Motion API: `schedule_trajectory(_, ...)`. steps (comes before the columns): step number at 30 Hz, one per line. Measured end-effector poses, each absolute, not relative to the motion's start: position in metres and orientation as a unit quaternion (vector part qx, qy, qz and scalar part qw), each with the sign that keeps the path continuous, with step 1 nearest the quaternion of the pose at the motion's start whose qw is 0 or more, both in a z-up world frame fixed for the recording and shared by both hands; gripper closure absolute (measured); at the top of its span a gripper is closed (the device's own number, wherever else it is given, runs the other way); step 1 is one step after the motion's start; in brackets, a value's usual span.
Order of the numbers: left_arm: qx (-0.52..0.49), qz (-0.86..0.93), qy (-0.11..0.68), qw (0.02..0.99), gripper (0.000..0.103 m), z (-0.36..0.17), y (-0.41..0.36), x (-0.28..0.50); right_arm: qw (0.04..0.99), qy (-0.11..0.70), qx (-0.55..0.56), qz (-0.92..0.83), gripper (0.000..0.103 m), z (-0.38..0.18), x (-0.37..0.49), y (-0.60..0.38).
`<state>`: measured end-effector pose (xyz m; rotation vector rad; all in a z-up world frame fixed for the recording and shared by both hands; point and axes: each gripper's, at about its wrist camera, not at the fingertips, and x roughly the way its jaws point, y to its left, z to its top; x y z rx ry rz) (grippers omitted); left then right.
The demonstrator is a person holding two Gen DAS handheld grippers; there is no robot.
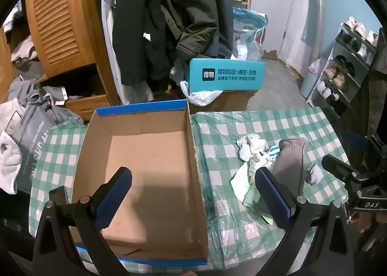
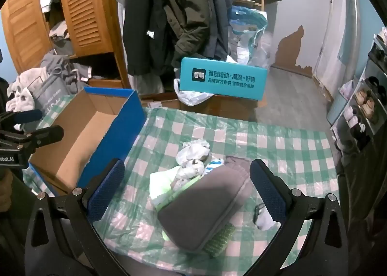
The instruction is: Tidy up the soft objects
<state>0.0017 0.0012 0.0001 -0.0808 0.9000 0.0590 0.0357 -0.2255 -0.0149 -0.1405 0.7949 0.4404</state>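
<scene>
An open blue shoebox [image 1: 142,155] with a bare cardboard inside sits on the green checked tablecloth [image 1: 278,126]. My left gripper [image 1: 193,193] is open and empty, its fingers straddling the box's right wall. Right of the box lies a pile of soft things: white socks [image 2: 193,157], a striped blue-and-white sock [image 2: 214,163], a pale green cloth [image 2: 159,185] and a grey folded piece [image 2: 205,206]. My right gripper [image 2: 187,193] is open just above the grey piece, fingers either side of it. The pile also shows in the left wrist view [image 1: 266,152].
A teal box [image 2: 222,79] stands on a carton beyond the table. Coats [image 2: 169,15] hang behind it. A wooden wardrobe [image 1: 60,22] and heaped clothes [image 1: 26,111] are at left. A shoe rack [image 1: 343,68] is at right.
</scene>
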Motion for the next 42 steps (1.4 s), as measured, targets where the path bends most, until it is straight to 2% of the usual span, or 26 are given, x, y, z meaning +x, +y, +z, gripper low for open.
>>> schedule_trajectory(42,-0.057,0.034,0.419,0.906,0.0,0.003,0.006,-0.003,0.895,0.385,-0.064,0.214,0.001,-0.016,0.036,-0.227)
